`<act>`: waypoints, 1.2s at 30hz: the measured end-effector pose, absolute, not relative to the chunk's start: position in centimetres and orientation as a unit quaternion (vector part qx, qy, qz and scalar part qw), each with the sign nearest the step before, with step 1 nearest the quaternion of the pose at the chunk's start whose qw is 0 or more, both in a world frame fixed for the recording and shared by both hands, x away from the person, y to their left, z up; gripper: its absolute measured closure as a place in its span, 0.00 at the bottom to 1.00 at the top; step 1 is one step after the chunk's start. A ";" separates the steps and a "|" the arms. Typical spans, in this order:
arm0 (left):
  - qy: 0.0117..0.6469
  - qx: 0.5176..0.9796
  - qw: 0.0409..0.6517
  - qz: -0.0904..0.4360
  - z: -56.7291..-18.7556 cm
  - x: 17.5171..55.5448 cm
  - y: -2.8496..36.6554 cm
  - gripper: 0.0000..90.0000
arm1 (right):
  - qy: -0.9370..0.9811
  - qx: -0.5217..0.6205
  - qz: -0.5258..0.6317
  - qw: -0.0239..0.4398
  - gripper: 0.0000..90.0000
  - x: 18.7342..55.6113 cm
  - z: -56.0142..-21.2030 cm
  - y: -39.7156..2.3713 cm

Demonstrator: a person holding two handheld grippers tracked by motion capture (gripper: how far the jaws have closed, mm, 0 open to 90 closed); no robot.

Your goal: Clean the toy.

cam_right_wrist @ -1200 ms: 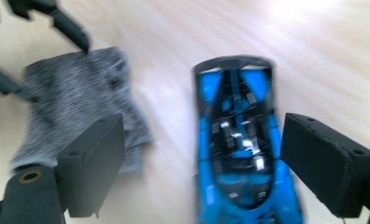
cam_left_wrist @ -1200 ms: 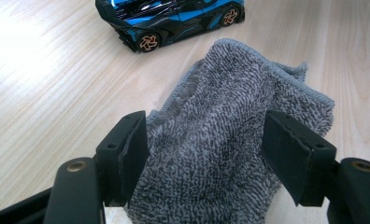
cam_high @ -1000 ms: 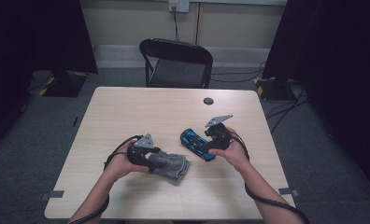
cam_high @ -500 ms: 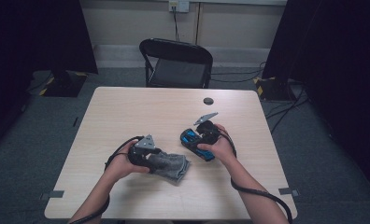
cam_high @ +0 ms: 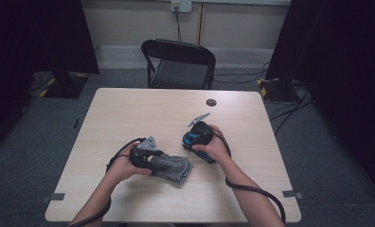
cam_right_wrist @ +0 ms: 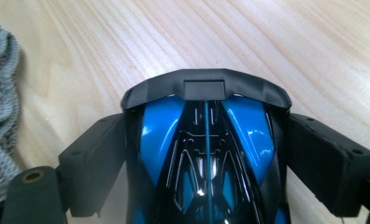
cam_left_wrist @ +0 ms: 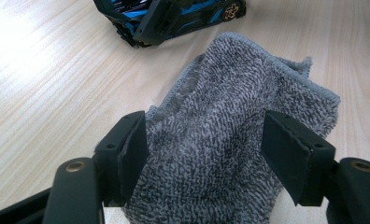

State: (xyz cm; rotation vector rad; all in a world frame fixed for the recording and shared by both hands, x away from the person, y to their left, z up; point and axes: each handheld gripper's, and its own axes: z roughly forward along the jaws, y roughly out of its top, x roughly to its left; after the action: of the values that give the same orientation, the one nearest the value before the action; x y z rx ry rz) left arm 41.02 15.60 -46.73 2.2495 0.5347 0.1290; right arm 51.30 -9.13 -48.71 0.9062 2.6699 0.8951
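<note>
Grey terry cloth (cam_left_wrist: 230, 135) bunched between the jaws of the left gripper (cam_left_wrist: 206, 158), loosely crumpled, looped pile flecked dark and pale, stitched hem running along the far edge. Jaws roughly half apart, the one pad pressed into the folds at one side, the other pad against the heap at the opposite side; cloth gripped and resting on the pale wooden table (cam_left_wrist: 43, 70). In the high view, same cloth (cam_high: 172, 166) spilling out just ahead of the left gripper (cam_high: 147, 156), flat on the tabletop.

Toy car (cam_right_wrist: 206, 154) lodged between the jaws of the right gripper (cam_right_wrist: 206, 158): glossy black body with bright blue panels, thin blue centre line, matt black spoiler across the end farthest from the gripper. Jaws set wide, both pads flush against the car's flanks, so closed on it. Seen from the left gripper view, car (cam_left_wrist: 174, 16) just beyond the cloth, side-on, blue striping and a gold-hubbed wheel. In the high view, right gripper (cam_high: 197, 137) over the car (cam_high: 195, 142), just beside the cloth, near the table's middle.
</note>
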 end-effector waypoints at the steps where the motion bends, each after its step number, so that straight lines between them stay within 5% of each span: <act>1: 0.210 0.890 0.400 0.051 -46.7 41.0 15.6 0.35 | 0.898 0.309 0.301 0.090 0.16 51.4 -48.9 -9.1; 13: 0.214 0.889 0.400 0.054 -46.7 41.1 15.8 0.35 | 0.900 0.301 0.300 0.098 0.27 51.3 -49.1 -9.0; 36: 0.215 0.887 0.403 0.060 -46.3 41.1 15.9 0.34 | 0.893 0.319 0.301 0.104 0.28 51.1 -49.0 -8.8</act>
State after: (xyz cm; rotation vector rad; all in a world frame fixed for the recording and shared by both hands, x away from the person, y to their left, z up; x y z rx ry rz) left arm 41.12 15.93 -46.28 2.2417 0.5429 0.1523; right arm 51.06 -8.85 -49.02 0.9409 2.6331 0.8863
